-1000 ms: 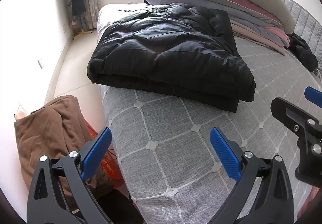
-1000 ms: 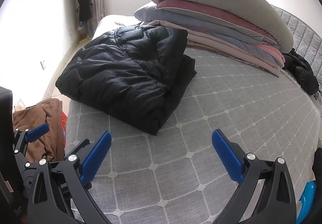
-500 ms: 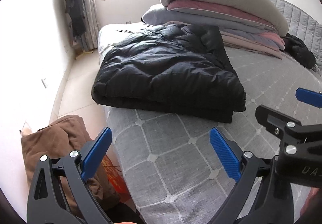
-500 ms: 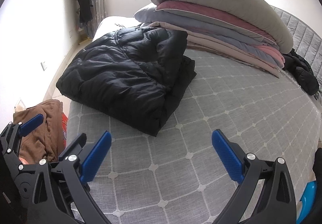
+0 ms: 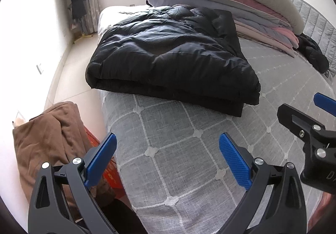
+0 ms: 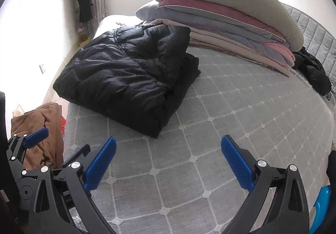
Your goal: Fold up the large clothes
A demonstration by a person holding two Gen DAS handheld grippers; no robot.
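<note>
One black padded coat (image 5: pixel 170 59) is lying folded on the bed (image 5: pixel 189 150) beside the stacked quilts (image 6: pixel 220 13). I'm drawing my left claw (image 5: pixel 166 156) and right claw (image 6: pixel 168 158) back, both wide open and empty; folding seems finished, probably.

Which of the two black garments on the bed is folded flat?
The large black puffer jacket near the bed's left edge, layers stacked squarely. The smaller black garment lies crumpled beside the blanket stack.
</note>
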